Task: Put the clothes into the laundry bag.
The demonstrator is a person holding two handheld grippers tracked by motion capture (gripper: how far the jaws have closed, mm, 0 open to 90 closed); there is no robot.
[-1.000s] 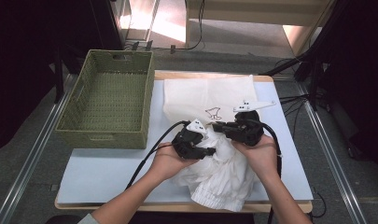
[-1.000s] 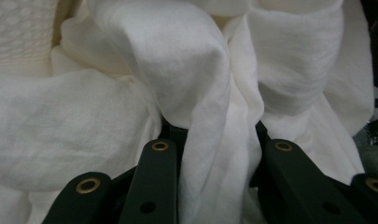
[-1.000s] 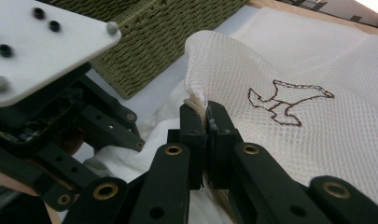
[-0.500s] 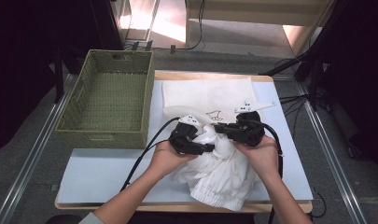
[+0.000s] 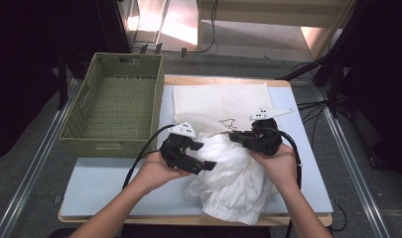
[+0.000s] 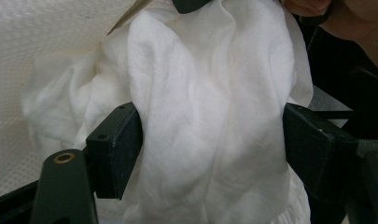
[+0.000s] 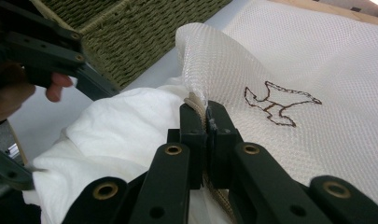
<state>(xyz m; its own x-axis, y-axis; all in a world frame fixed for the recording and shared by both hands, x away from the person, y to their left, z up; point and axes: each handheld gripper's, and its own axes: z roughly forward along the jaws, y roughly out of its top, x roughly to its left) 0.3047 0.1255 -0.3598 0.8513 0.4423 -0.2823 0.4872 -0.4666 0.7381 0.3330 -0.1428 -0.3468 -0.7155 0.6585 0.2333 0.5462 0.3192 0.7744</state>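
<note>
A white mesh bag (image 5: 218, 101) with a brown stitched bird lies flat across the table's middle. A crumpled white garment (image 5: 238, 173) is bunched at the bag's near opening. My right gripper (image 5: 236, 137) is shut on the bag's rim; in the right gripper view its jaws (image 7: 203, 114) pinch the mesh edge (image 7: 191, 51), lifted above the garment (image 7: 126, 126). My left gripper (image 5: 203, 156) sits at the garment's left side. Its jaws have just been opening and stand wide (image 6: 210, 154), with a fold of the garment (image 6: 200, 70) loose between them.
A green woven basket (image 5: 109, 146) stands at the left of the table, beside the bag. A pale blue mat (image 5: 104, 183) covers the tabletop, with bare room at the front left. Black cables trail from both grippers toward the near edge.
The left gripper's jaws have spread wide, letting go of the garment, and the hand has drawn a little to the left. The right gripper keeps its hold on the bag's rim.
</note>
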